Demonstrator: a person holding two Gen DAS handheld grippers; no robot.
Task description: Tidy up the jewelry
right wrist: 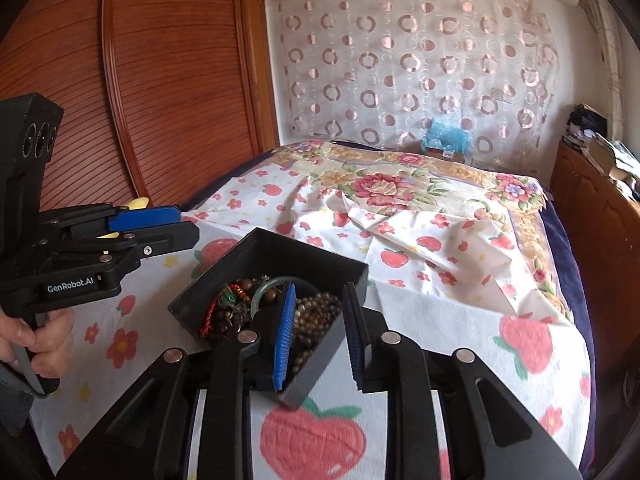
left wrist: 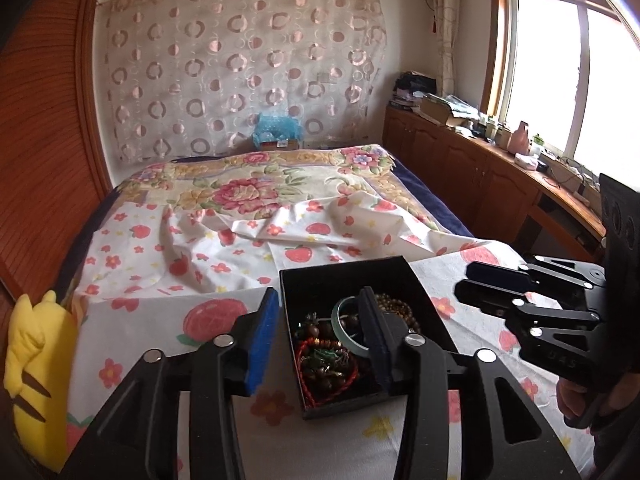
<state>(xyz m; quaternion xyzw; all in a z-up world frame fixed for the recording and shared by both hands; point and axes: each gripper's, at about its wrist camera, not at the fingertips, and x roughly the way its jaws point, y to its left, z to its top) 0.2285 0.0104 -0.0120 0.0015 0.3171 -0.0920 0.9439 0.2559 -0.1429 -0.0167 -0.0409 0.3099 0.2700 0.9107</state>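
Observation:
A black open box (left wrist: 348, 272) sits on the bed and holds jewelry: a pale green bangle (left wrist: 345, 330), a red cord bracelet (left wrist: 312, 376), dark bead bracelets (left wrist: 316, 330) and tan bead strands (left wrist: 396, 308). The box also shows in the right wrist view (right wrist: 276, 254), with the tan beads (right wrist: 316, 312) and the bangle (right wrist: 268, 286). My left gripper (left wrist: 320, 332) is open, its fingers straddling the box's left wall. My right gripper (right wrist: 320, 336) is open, its fingers straddling the box's near right wall. Both are empty. Each gripper shows in the other's view: the right (left wrist: 492, 284), the left (right wrist: 160, 224).
The bed is covered by an apple-print sheet (left wrist: 224, 256) and a floral blanket (left wrist: 256, 184). A yellow plush toy (left wrist: 36, 376) lies at the bed's left edge. A wooden wardrobe (right wrist: 140, 80) stands on the left, and cluttered low cabinets (left wrist: 460, 152) on the right under the window.

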